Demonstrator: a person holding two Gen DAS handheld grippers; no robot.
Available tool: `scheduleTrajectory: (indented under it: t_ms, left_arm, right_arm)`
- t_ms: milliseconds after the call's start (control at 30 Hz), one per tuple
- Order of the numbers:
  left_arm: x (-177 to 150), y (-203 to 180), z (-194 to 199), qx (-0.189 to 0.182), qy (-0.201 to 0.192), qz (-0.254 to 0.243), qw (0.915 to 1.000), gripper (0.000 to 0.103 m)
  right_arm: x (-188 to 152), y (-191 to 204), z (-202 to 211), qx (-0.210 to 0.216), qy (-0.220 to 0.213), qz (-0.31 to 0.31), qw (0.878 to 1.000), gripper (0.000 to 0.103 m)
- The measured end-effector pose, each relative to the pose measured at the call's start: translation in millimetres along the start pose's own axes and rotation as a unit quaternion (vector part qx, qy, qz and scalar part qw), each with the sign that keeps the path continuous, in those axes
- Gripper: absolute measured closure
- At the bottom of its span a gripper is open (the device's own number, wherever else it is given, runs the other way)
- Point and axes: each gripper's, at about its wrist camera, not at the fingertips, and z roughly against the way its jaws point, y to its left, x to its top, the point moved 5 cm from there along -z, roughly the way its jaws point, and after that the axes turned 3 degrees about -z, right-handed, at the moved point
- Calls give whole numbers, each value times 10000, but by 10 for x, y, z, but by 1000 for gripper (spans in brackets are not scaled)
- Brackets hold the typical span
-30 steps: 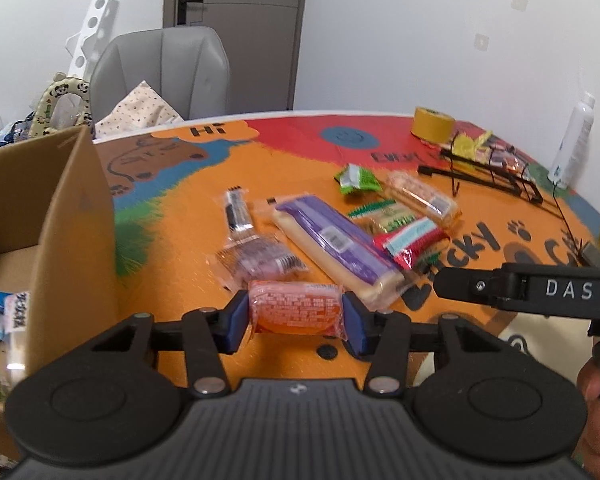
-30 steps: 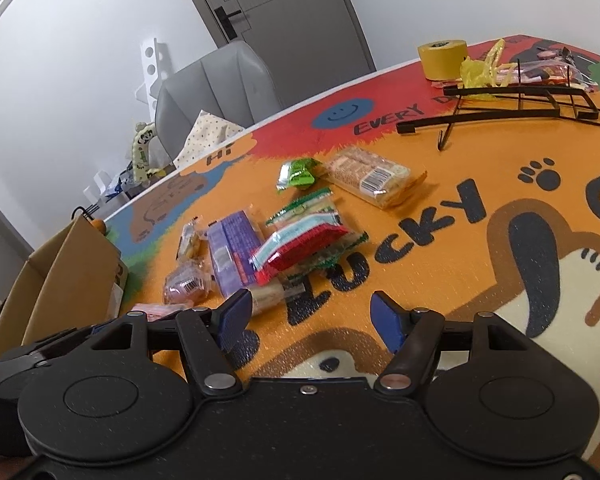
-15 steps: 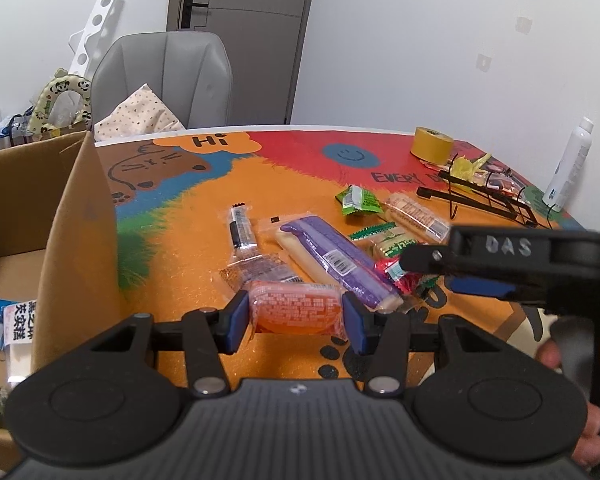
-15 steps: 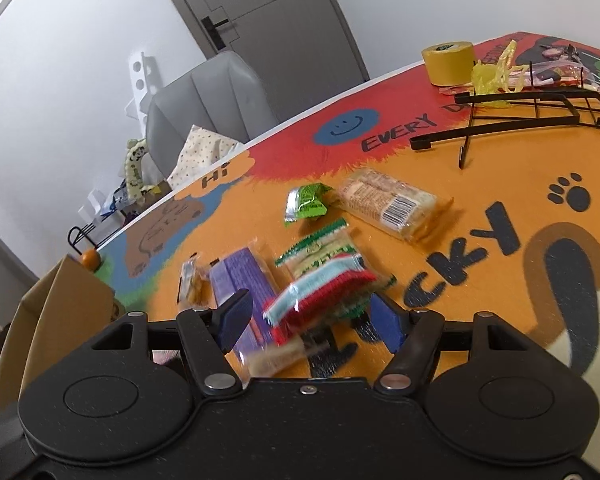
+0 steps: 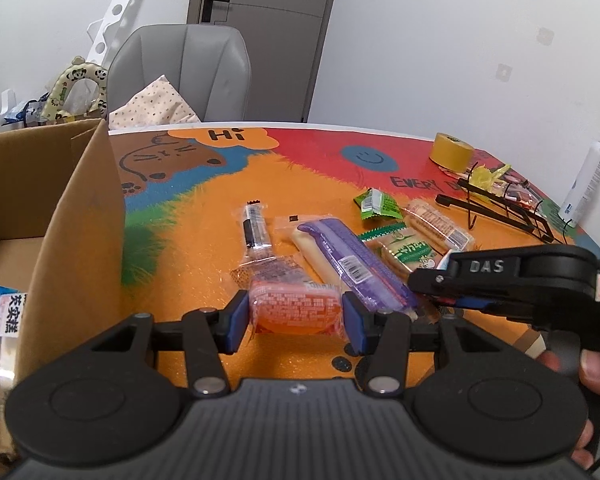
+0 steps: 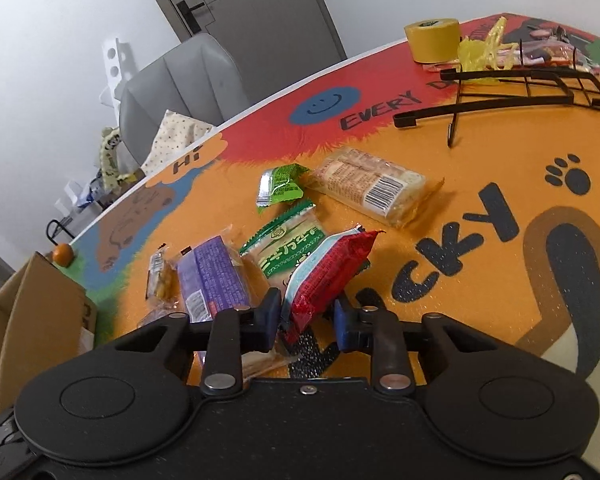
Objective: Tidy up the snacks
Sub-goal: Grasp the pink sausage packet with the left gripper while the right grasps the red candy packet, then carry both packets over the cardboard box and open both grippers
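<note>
My left gripper [image 5: 296,316] holds the orange snack packet [image 5: 294,310] clamped between both blue pads, just right of the cardboard box [image 5: 76,216] and above the printed table mat [image 5: 204,208]. My right gripper [image 6: 307,316] is closing its jaws on the red-and-blue snack packet [image 6: 328,276], which sits between the pads. That packet lies farther right of the box, beside the purple packet [image 6: 214,276].
</note>
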Motion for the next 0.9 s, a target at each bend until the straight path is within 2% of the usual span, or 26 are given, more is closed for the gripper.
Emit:
scheduleTrajectory:
  t_ms: [167, 200, 233, 900]
  left_arm:
    - [25, -20, 70, -7, -59, -8, 10000, 54]
    - [30, -27, 93, -13, -81, -18, 10000, 54]
    - [39, -41, 123, -23, -106, -32, 9999, 54]
    - [227, -40, 707, 5, -616, -99, 9981, 54]
  right_arm:
    - [-10, -5, 146, 155, -84, -63, 9998, 83]
    - [-9, 5, 183, 190, -102, -54, 9998, 90]
    - [-5, 15, 219, 224, -128, -53, 9997, 91]
    - [-16, 331, 749, 857, -507, 218, 9948, 93]
